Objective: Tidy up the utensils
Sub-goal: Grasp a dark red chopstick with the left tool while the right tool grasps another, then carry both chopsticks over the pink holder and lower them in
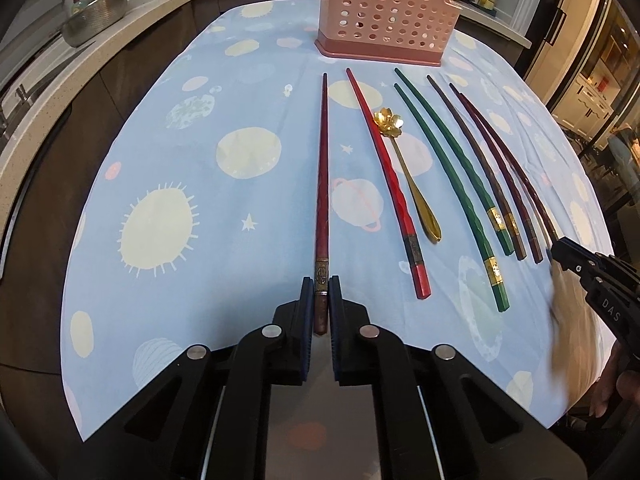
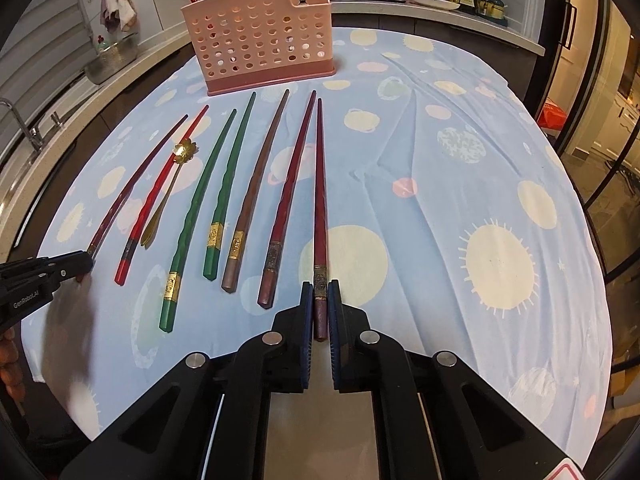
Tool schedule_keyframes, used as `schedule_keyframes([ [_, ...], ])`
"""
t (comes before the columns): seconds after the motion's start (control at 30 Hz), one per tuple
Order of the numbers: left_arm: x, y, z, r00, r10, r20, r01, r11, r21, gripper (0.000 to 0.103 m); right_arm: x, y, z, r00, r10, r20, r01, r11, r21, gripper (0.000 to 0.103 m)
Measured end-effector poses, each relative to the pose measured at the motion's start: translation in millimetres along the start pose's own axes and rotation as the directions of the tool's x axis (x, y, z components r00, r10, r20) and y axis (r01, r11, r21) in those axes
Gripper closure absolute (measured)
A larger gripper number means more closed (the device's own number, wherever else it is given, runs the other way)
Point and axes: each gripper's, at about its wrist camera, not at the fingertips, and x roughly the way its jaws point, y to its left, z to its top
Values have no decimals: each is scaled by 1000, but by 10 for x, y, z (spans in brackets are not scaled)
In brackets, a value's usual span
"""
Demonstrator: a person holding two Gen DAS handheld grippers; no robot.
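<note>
Both fingers (image 1: 308, 296) down-tilted, clamping chopsticks (image 1: 322, 184)

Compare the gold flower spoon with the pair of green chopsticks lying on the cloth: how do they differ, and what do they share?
The gold flower spoon is shorter, metallic, and ends in a flower-shaped bowl; the green chopsticks are longer, matte, and taper to plain tips. The spoon is single; the chopsticks are two, lying staggered. Both lie flat on the cloth, untouched by either gripper, pointing towards the pink holder.

The left gripper (image 1: 321, 286) pinches a dark red chopstick (image 1: 322, 184) on the blue tablecloth (image 1: 160, 152); pink holder (image 1: 386, 12) beyond.
</note>
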Motion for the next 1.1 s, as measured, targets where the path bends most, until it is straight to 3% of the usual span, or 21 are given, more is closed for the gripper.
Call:
schedule_keyframes([
  [0.2, -240, 80, 101, 999, -9, 52, 10, 1000, -20, 96, -220, -71, 135, 998, 27, 50, -29, 999, 28, 96],
  [0.43, -644, 146, 343, 986, -23, 165, 29, 999, -32, 96, -585, -131, 432, 986, 44, 163, -51, 998, 38, 96],
  [0.7, -986, 185, 737, 955, -5, 297, 13, 1000, -25, 96, -946, -152, 881, 954, 56, 295, -63, 998, 12, 96],
  [0.97, -1254, 133, 1170, 913, 4, 407, -8, 1000, 7, 96, -1074, -118, 1317, 924, 75, 374, -74, 997, -16, 96],
  [1.1, -1294, 108, 1361, 900, 7, 435, -15, 1000, 14, 96, -1073, -95, 1479, 917, 76, 391, -73, 997, -24, 96],
])
